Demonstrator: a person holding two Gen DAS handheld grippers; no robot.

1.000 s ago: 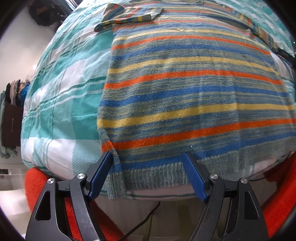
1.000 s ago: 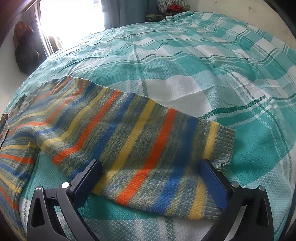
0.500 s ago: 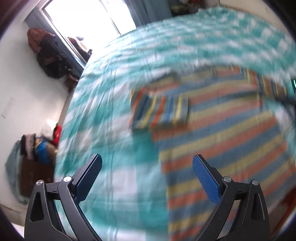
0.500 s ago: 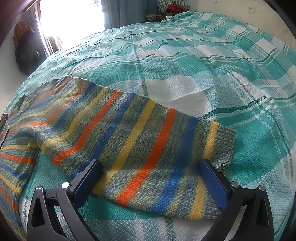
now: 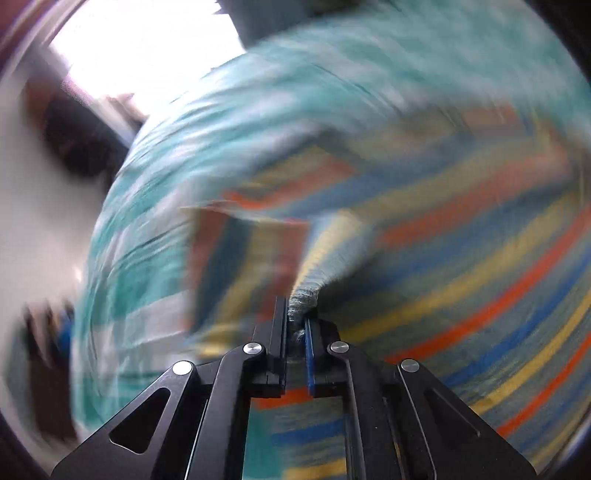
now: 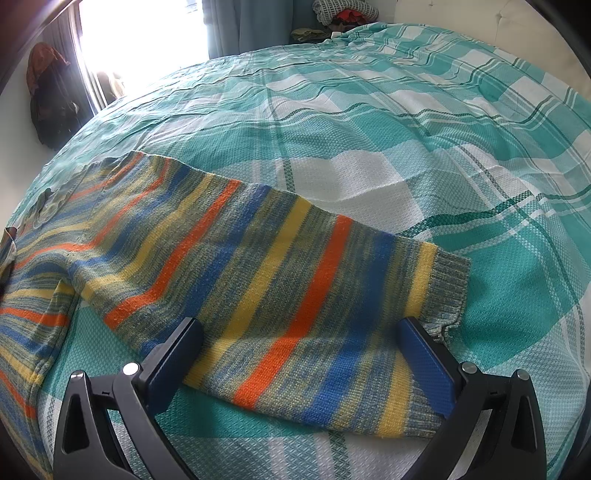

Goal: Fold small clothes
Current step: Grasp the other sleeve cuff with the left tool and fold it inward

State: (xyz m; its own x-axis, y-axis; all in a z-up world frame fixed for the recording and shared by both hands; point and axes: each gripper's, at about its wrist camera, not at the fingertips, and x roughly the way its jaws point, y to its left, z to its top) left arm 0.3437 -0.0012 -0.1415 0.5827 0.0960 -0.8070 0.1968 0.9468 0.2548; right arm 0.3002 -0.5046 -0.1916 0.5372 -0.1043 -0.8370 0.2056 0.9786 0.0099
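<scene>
A striped knit sweater [image 5: 461, 229] in blue, orange, yellow and grey-green lies on a teal plaid bedspread [image 5: 258, 110]. The left wrist view is heavily blurred. My left gripper [image 5: 295, 321] is shut on a bunched ribbed edge of the sweater and lifts it above the sweater body. In the right wrist view one sleeve [image 6: 280, 280] lies flat across the bedspread [image 6: 406, 129], its ribbed cuff [image 6: 448, 291] at the right. My right gripper [image 6: 299, 350] is open, its fingers straddling the sleeve near the cuff end.
A bright window [image 6: 140, 44] and hanging dark clothes [image 6: 48, 92] are at the far left of the bed. A pile of clothes [image 6: 343, 11] sits beyond the far edge. A cream headboard [image 6: 461, 22] is at the right.
My left gripper was open over the sweater's hem, swung across the bed, and is now shut on a bunch of sweater knit. The right gripper and sleeve have not moved.
</scene>
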